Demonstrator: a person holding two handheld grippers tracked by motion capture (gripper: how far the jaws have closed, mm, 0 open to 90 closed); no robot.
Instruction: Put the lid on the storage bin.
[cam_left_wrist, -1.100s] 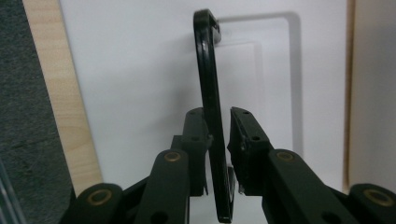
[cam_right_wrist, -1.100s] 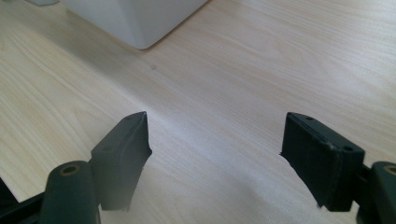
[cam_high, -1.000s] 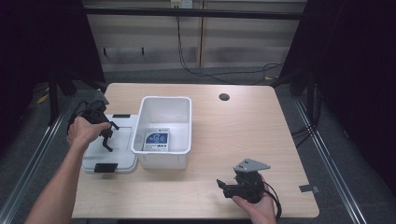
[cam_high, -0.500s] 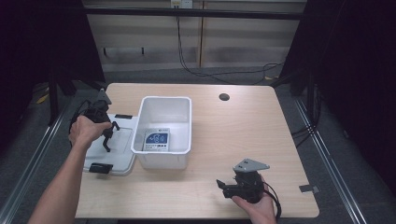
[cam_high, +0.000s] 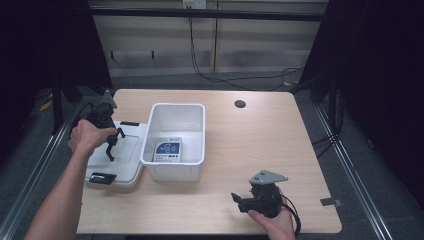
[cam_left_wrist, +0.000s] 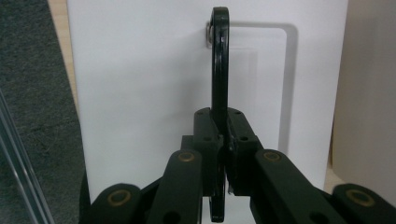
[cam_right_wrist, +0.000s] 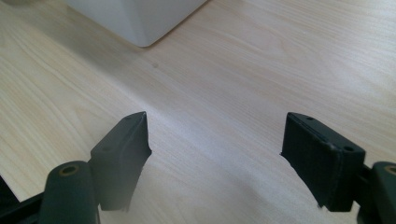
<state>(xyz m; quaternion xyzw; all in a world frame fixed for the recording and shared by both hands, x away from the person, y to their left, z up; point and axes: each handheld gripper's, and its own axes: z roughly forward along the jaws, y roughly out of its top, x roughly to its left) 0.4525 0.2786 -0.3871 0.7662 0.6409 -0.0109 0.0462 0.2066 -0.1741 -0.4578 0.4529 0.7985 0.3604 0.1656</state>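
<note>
Holding a thin black handle, the left gripper has its fingers pinched tight on it. That handle is the clasp of the white lid, which lies flat on the surface just beside the white bin, on its left side. In the left gripper view the handle stands up straight between the two fingers, and its far end is pinned to the lid near the lid's edge.

One thing that could go wrong is the handle slipping out. It is skinny and smooth, and the fingers only hold a short piece of it. A quick pull could make it pop free, and then the lid would drop back down.

The handle also swings on its pin. If the lid is lifted by it, the lid may hang down and tip, and its edge could bump the bin and push it. A small blue and white card lies on the bin's floor, so a hard bump could make it slide.

The lid may also scrape along the surface and slip off the left edge, which is close by.

The right gripper is well apart from the bin, low over bare wood near the front edge, with its fingers wide apart and nothing between them. It is too far off to steady the bin if it moves.
</note>
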